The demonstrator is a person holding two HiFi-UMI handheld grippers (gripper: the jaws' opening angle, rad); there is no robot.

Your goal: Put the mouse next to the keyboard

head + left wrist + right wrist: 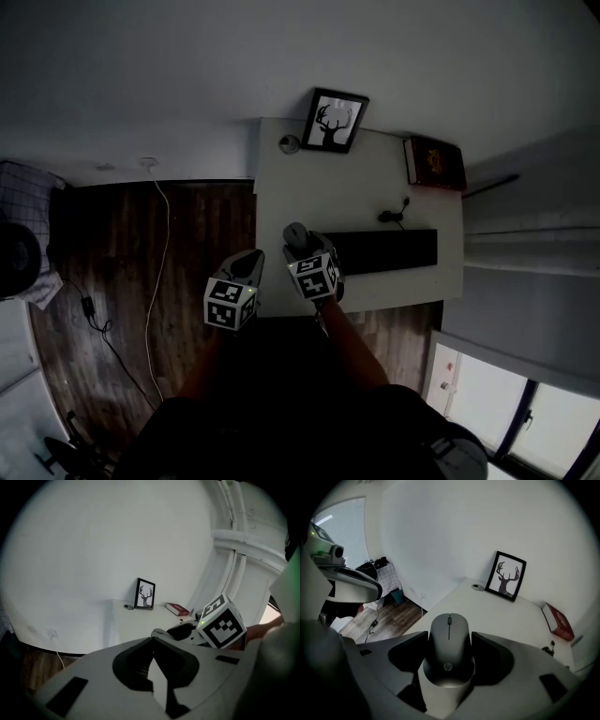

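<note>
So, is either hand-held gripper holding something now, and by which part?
The right hand-held gripper holds the mouse by its two sides, toward the rear end. The left hand-held gripper is shut and holds nothing.

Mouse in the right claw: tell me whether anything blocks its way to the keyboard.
Nothing visible does. The right claw holds the mouse, with only bare desk between it and the keyboard's end; the book and picture frame sit farther back.

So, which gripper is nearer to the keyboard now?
Right. The right gripper, shut on the mouse, is just off the left end of the keyboard. The left gripper, shut and empty, is farther left, by the front left corner of the desk.
</note>
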